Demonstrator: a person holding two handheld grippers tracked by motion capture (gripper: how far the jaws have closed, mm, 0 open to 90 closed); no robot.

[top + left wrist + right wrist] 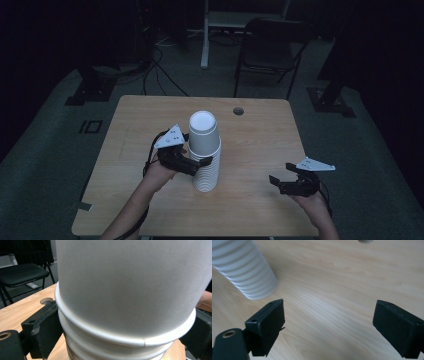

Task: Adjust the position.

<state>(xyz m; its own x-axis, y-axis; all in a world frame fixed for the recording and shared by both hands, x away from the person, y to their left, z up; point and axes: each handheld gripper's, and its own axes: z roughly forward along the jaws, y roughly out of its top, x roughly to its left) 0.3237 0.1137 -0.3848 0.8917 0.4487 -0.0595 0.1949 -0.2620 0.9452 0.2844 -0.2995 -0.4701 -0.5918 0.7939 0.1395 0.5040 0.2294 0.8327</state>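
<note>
A tall stack of white paper cups (204, 165) stands upside down in the middle of the wooden table (260, 145). My left gripper (198, 163) reaches in from the left, its jaws wide apart on either side of the stack just under the top cup's rim. In the left gripper view the top cup (130, 287) is very close, with black fingers (43, 331) flanking the ribbed rims beneath it. My right gripper (281, 176) hovers open over bare wood at the right front. The right gripper view has the stack's base (249, 272) at its upper left.
A round cable hole (238, 111) sits near the table's far edge. Beyond the table stand a black folding chair (270, 45) and a white desk leg (204, 35), with cables on the dark floor. The table's right front edge lies close to my right hand.
</note>
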